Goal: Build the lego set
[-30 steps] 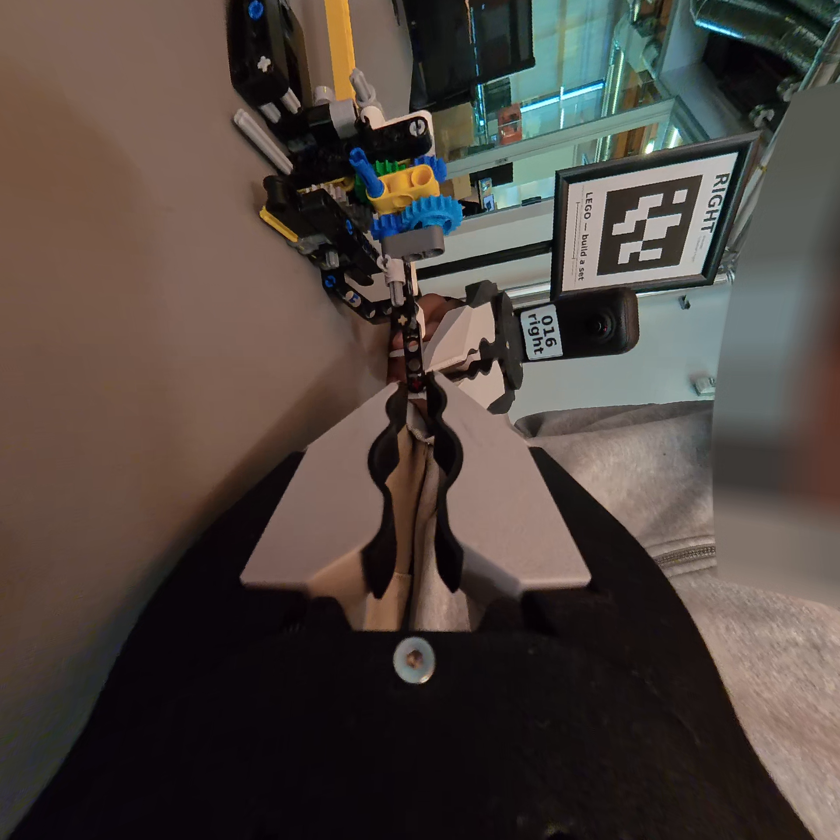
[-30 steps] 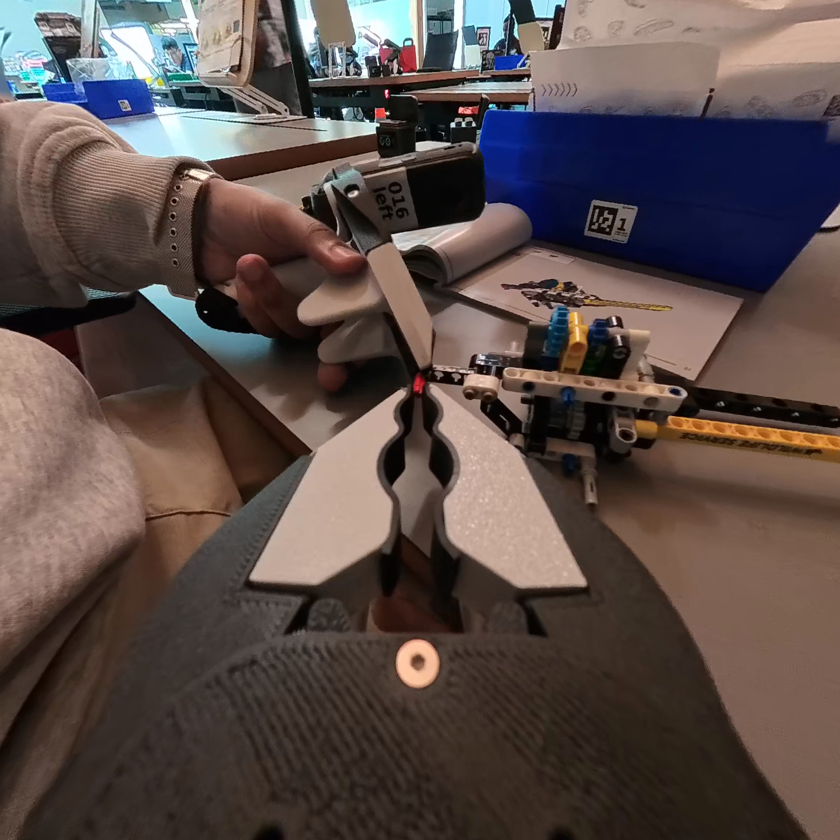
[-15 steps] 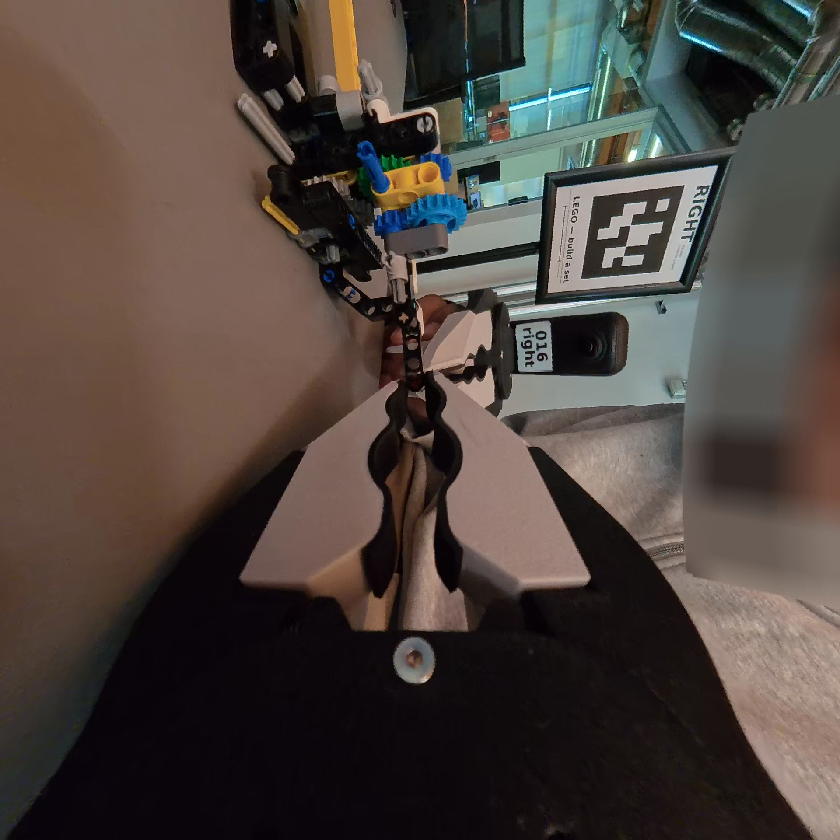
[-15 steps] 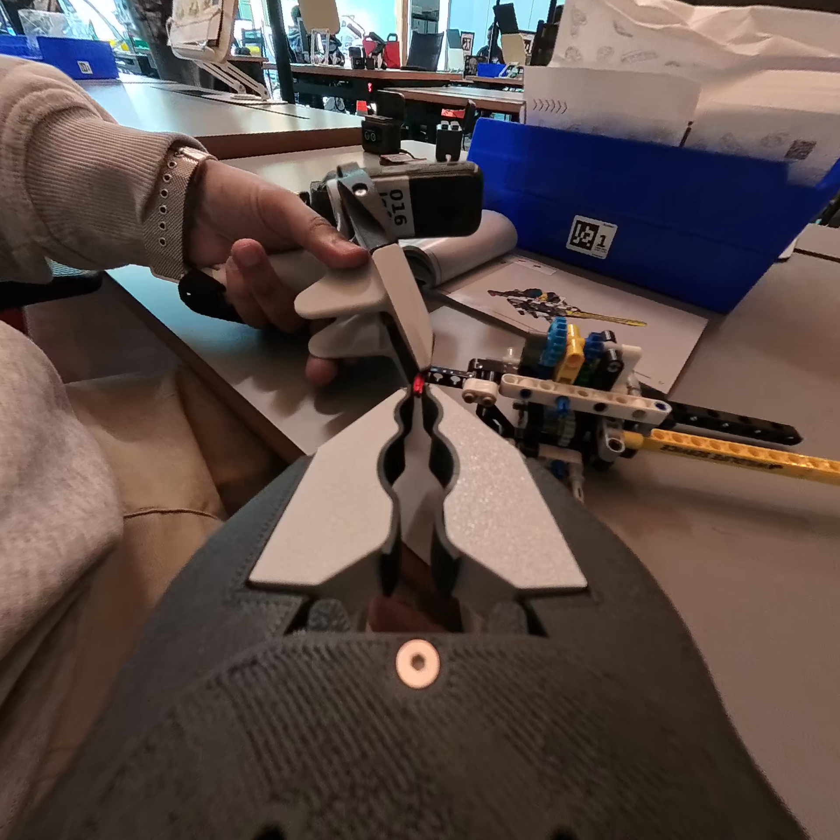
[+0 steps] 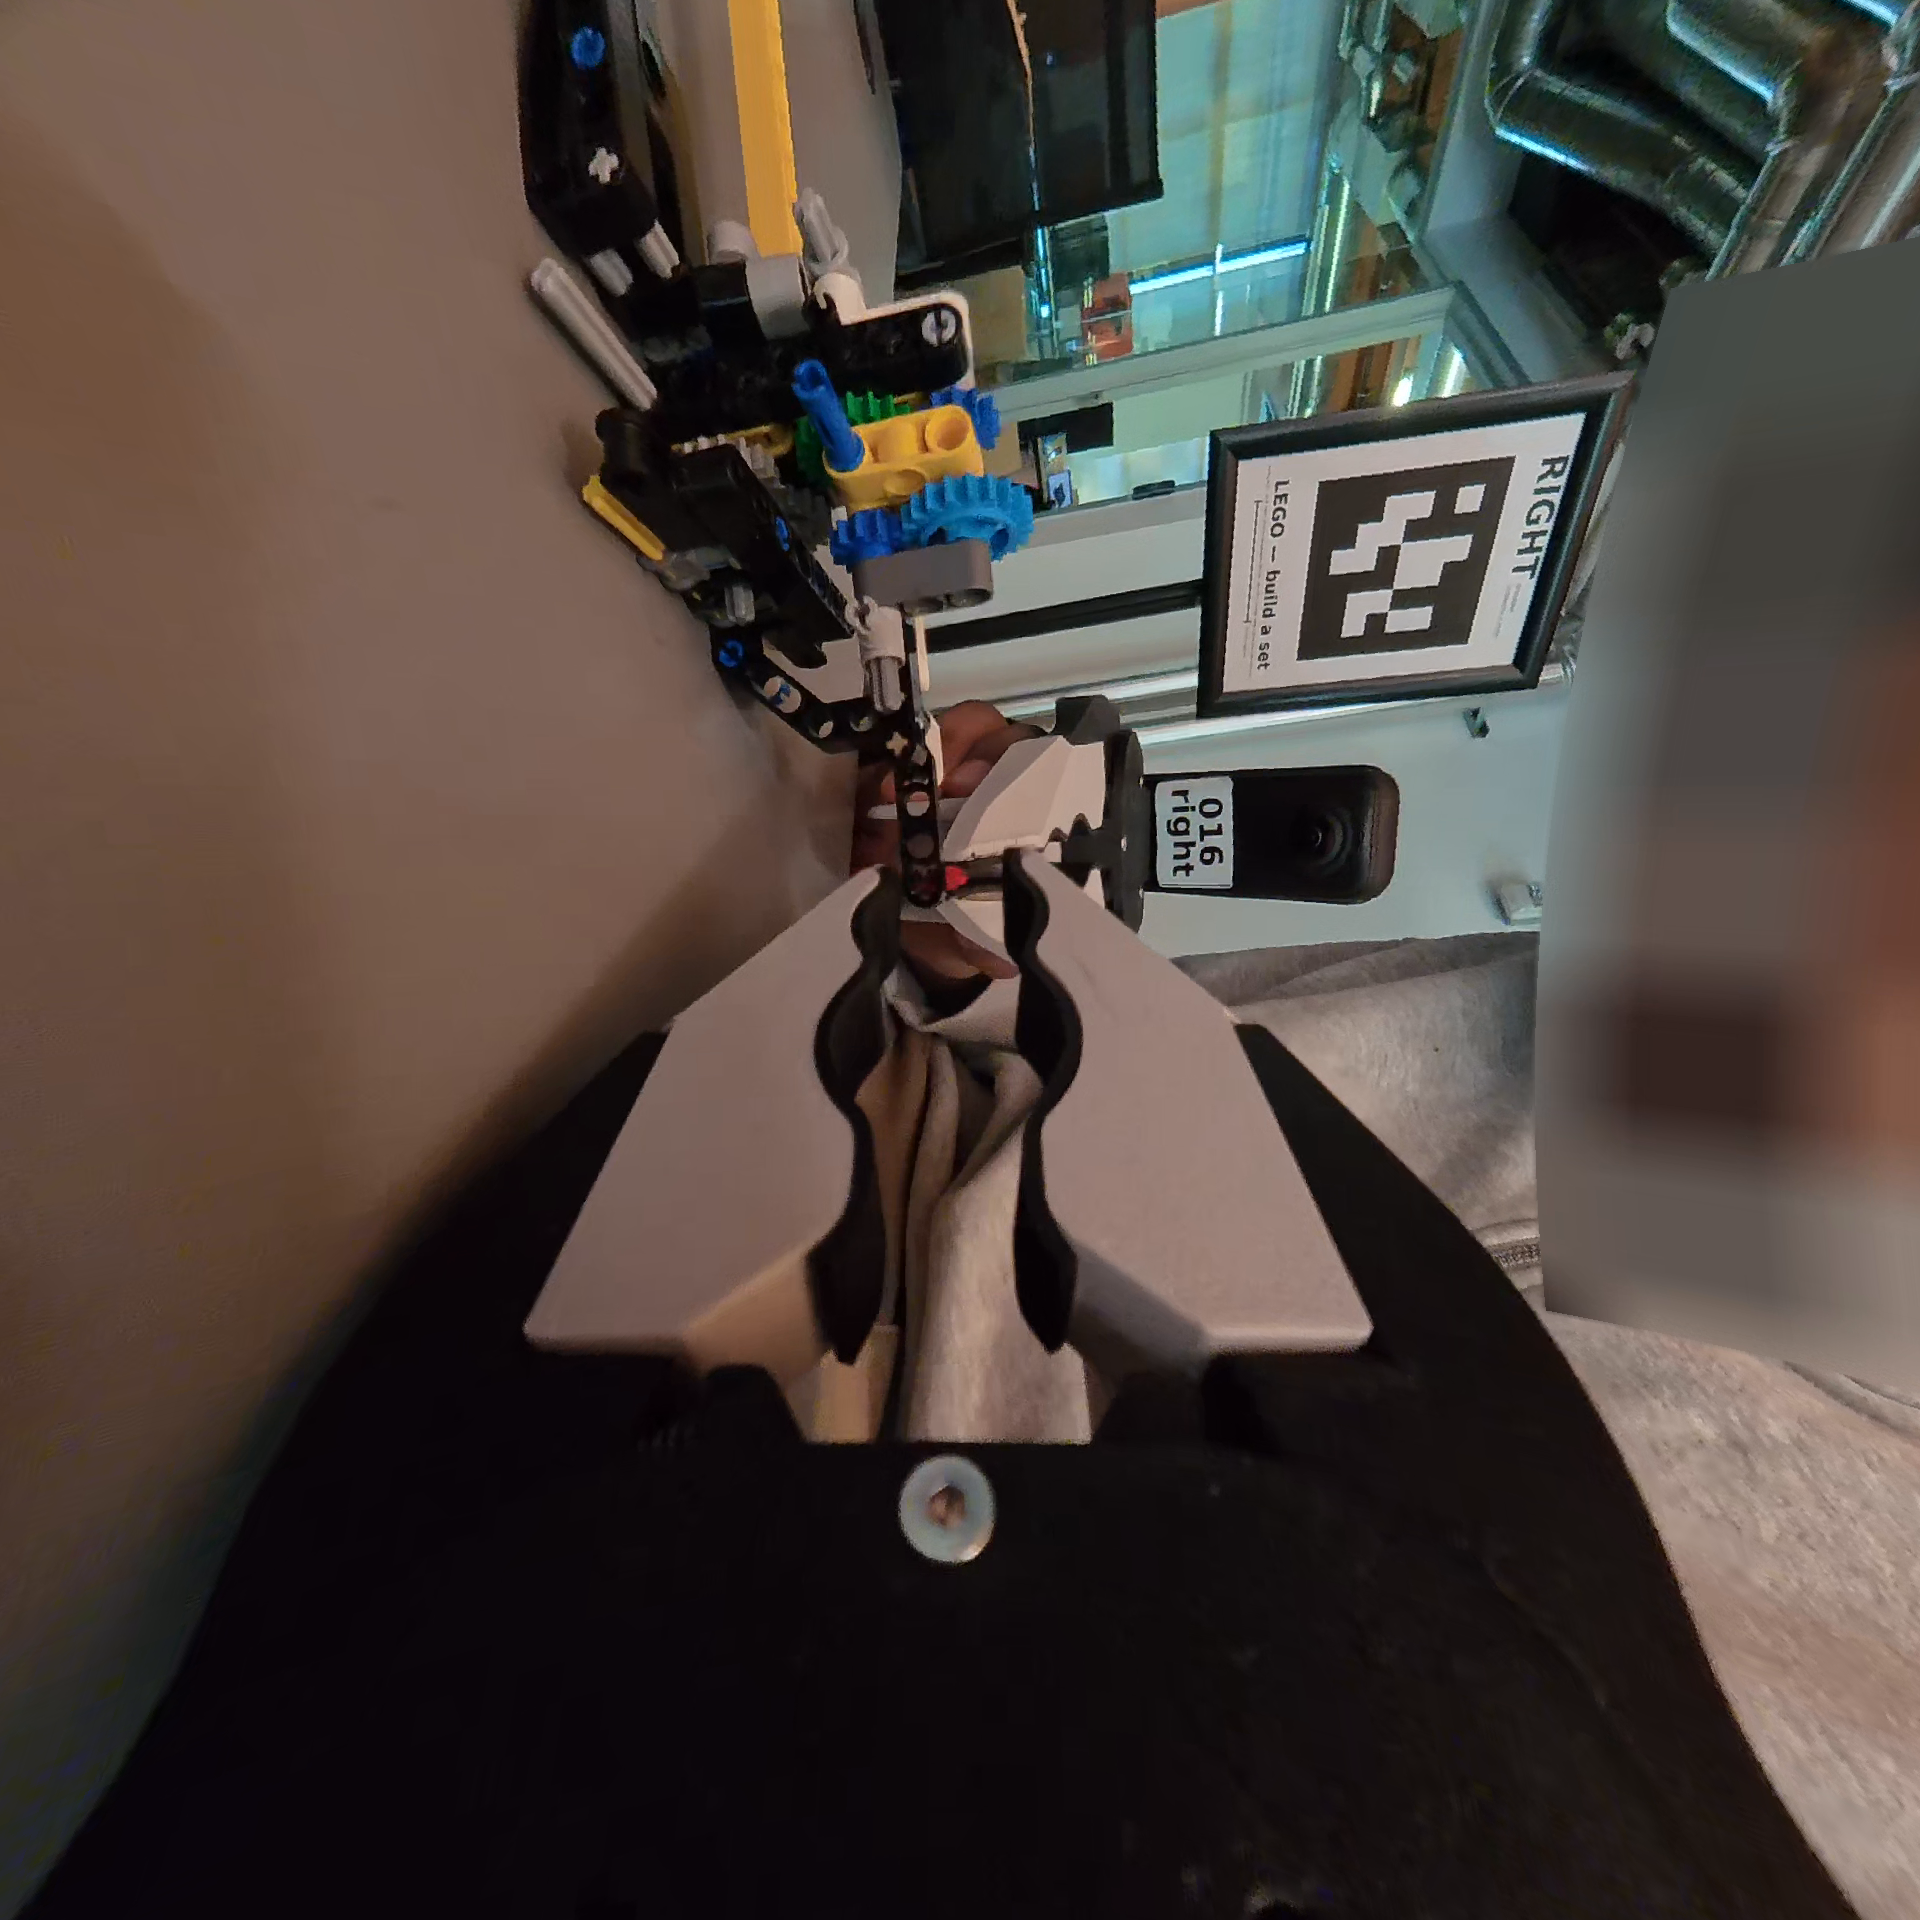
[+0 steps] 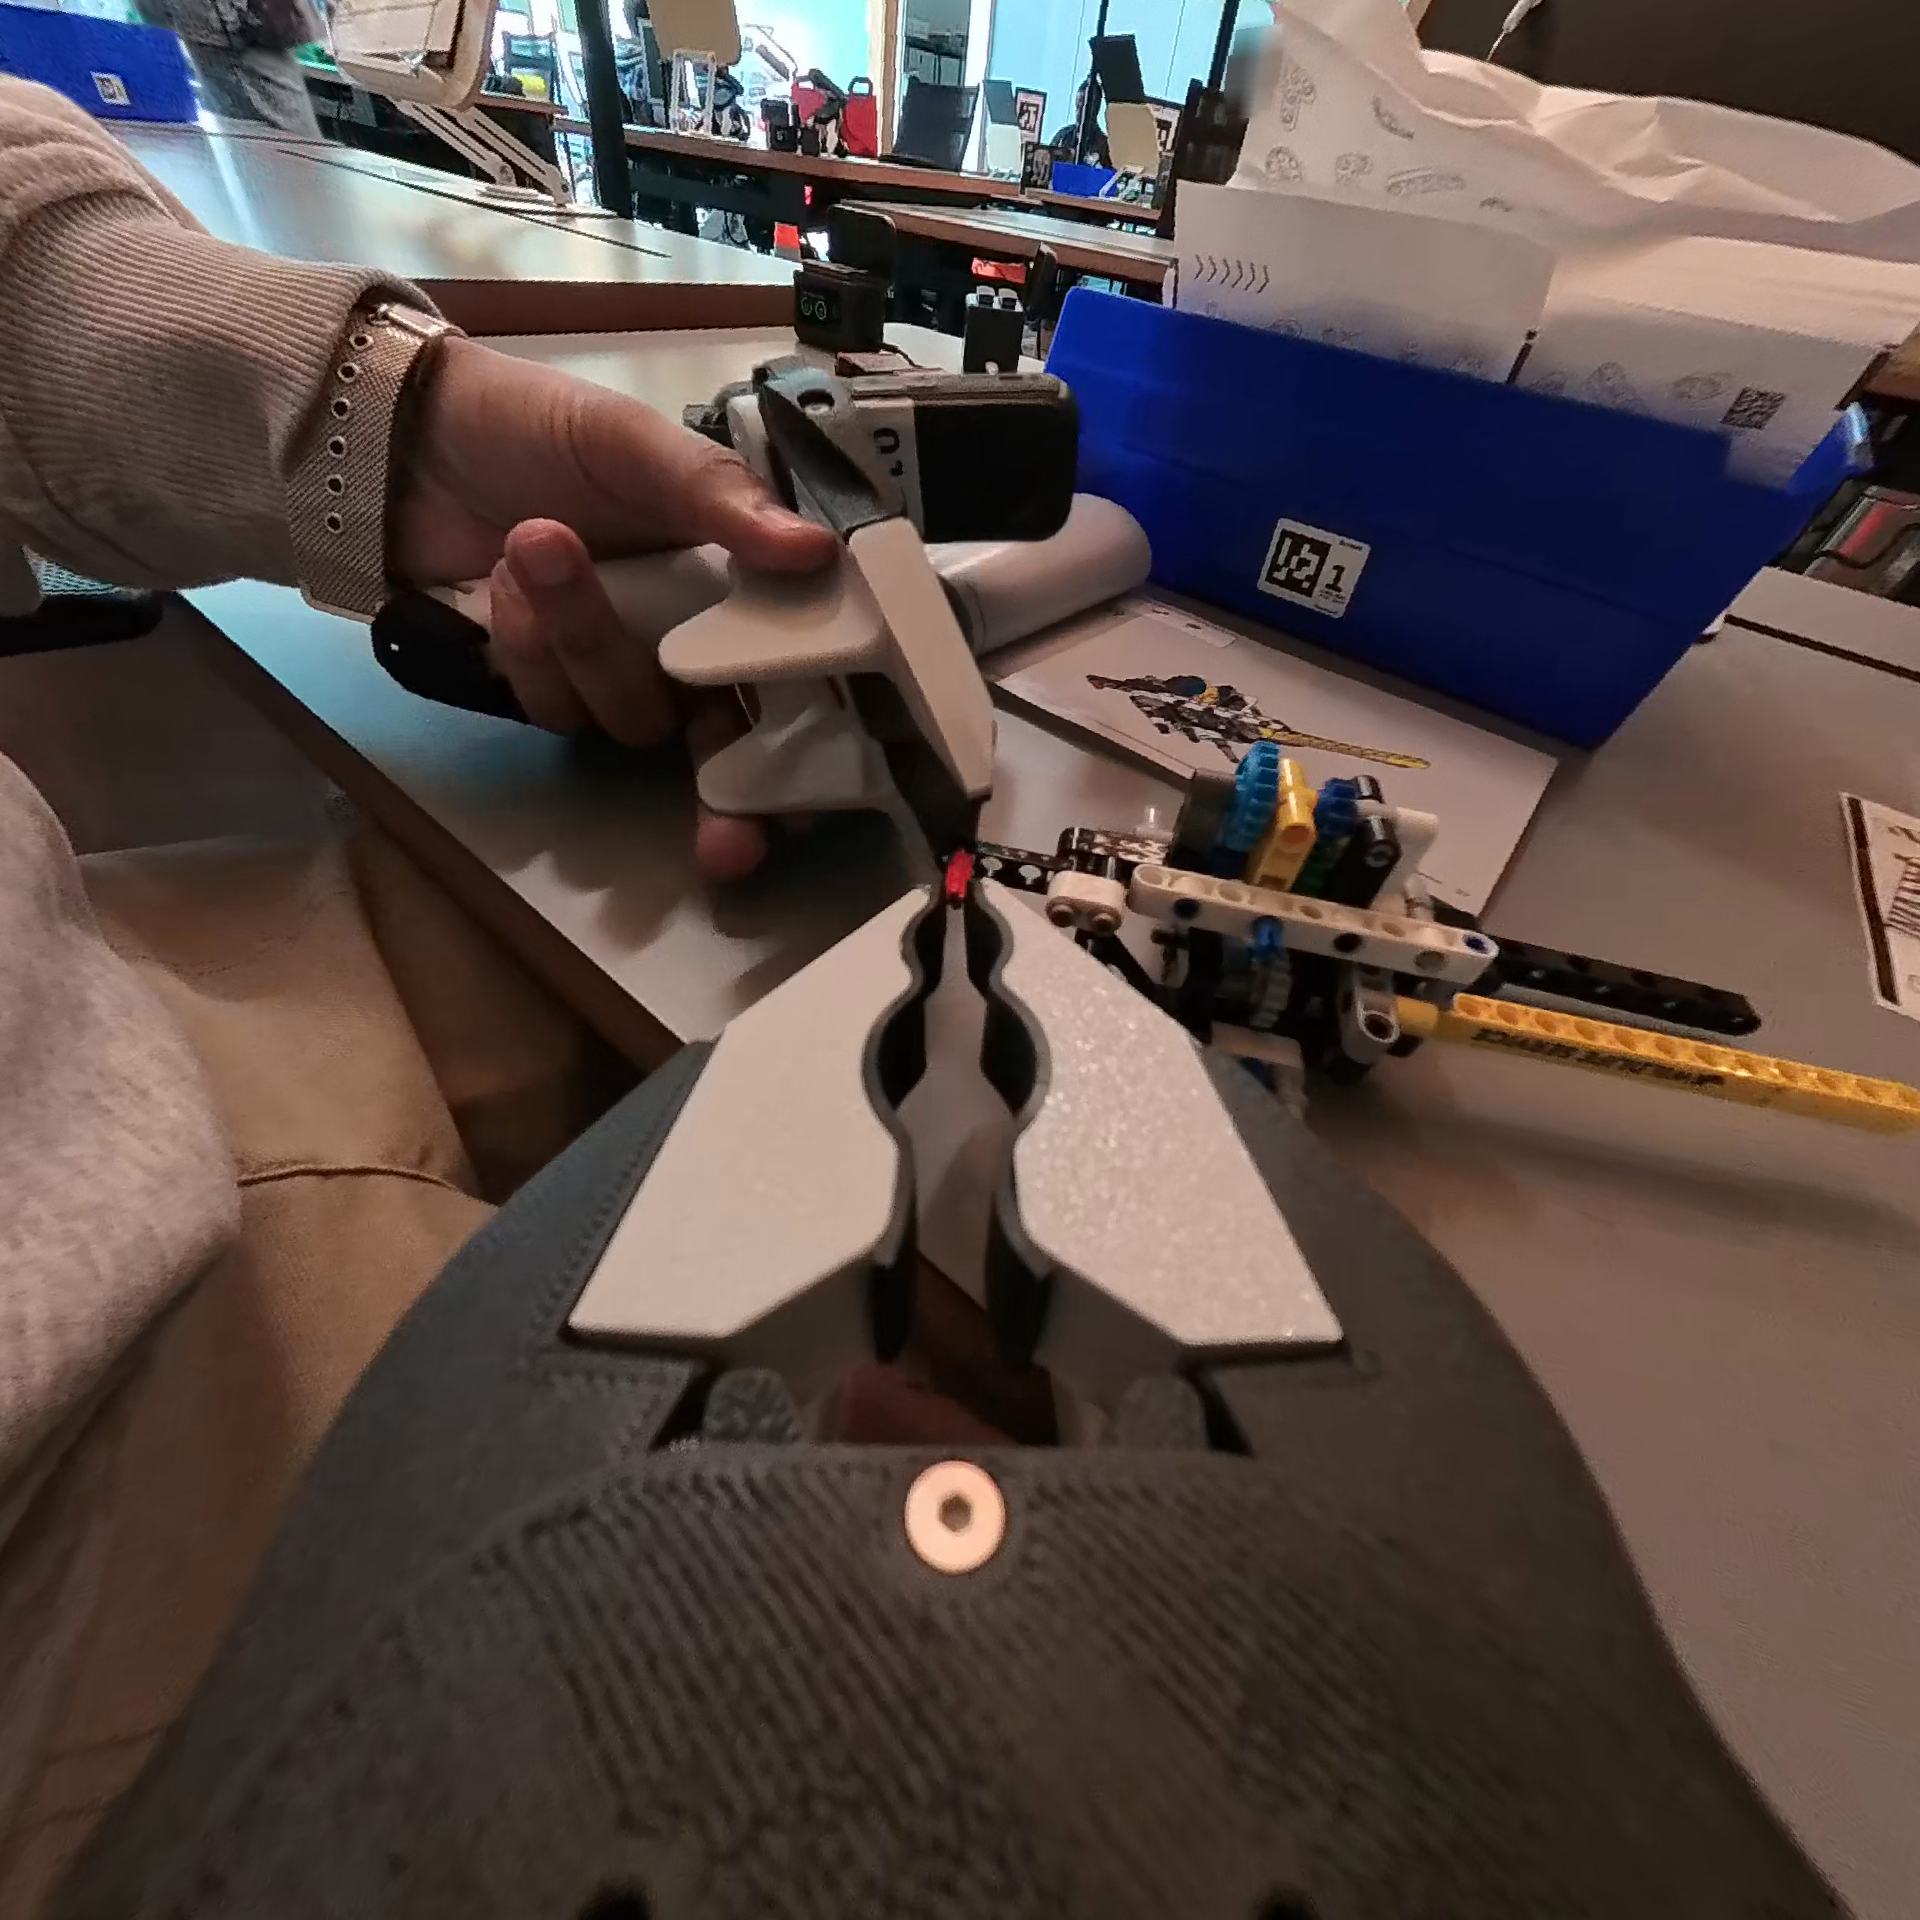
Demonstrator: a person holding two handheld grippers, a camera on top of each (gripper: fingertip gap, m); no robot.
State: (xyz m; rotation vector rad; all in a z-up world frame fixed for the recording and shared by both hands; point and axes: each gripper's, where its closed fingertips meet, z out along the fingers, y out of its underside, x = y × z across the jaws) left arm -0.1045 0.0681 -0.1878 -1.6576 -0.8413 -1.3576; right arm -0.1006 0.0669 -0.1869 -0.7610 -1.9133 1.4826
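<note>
The lego model [image 6: 1288, 904] sits on the grey table [image 6: 1558, 1299] near its front edge; it's a chunky black-and-white technic core with blue gears, a yellow connector and a bit of green on top, a white holed beam across the near side, and a long yellow beam [image 6: 1662, 1070] plus a black one sticking out the far end. A thin black holed beam [image 5: 920, 800] pokes out toward the edge, with a tiny red pin [image 6: 957, 871] at its tip. The right gripper [image 6: 954, 902] has its jaws nearly together, pinching that red pin right at the fingertips; the left gripper [image 5: 940, 883] has its jaws a narrow gap apart, with the end of the black beam sitting between the tips (one finger looks to touch it, can't tell if it's really clamped). Behind the model there's an instruction sheet [image 6: 1299, 717], an open booklet, and a blue bin [image 6: 1455, 499] stuffed with white paper bags; a framed marker sign [image 5: 1392, 540] stands further off.
</note>
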